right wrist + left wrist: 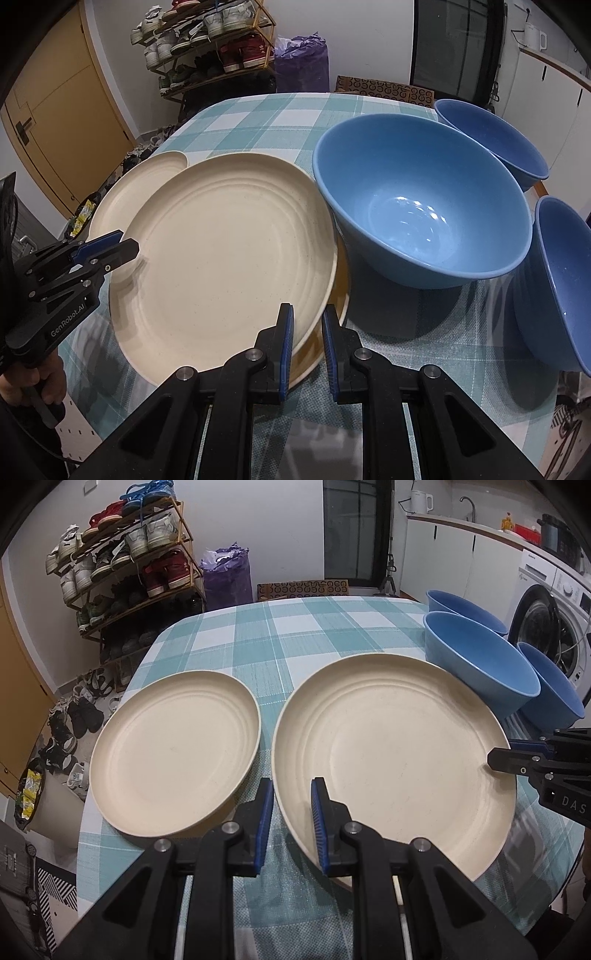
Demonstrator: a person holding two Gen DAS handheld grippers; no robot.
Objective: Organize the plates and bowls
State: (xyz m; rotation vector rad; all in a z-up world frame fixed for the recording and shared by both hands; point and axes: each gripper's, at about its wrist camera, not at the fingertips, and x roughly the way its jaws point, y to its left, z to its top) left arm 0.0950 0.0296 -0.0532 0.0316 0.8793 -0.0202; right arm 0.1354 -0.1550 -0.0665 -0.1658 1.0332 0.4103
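**Two hands hold one plate by its rim**

The left fingers (291, 790) are closed on the rim of the held plate (399, 746). In the left view the rim sits right between them, at about 7 o'clock on the plate. The right fingers (308, 314) are closed on the rim too, at about 5 o'clock in the right view.

I think the two sides are held so the wide plate stays flat and does not tip. Another plate (342, 284) seems to lie just under it, so this looks like stacking.

The left plate (173, 746) lies alone on the desk (295, 635), at 9 o'clock from the held plate. Three bowls (417, 206) sit at 2 o'clock. The nearest bowl is just beside the held plate.
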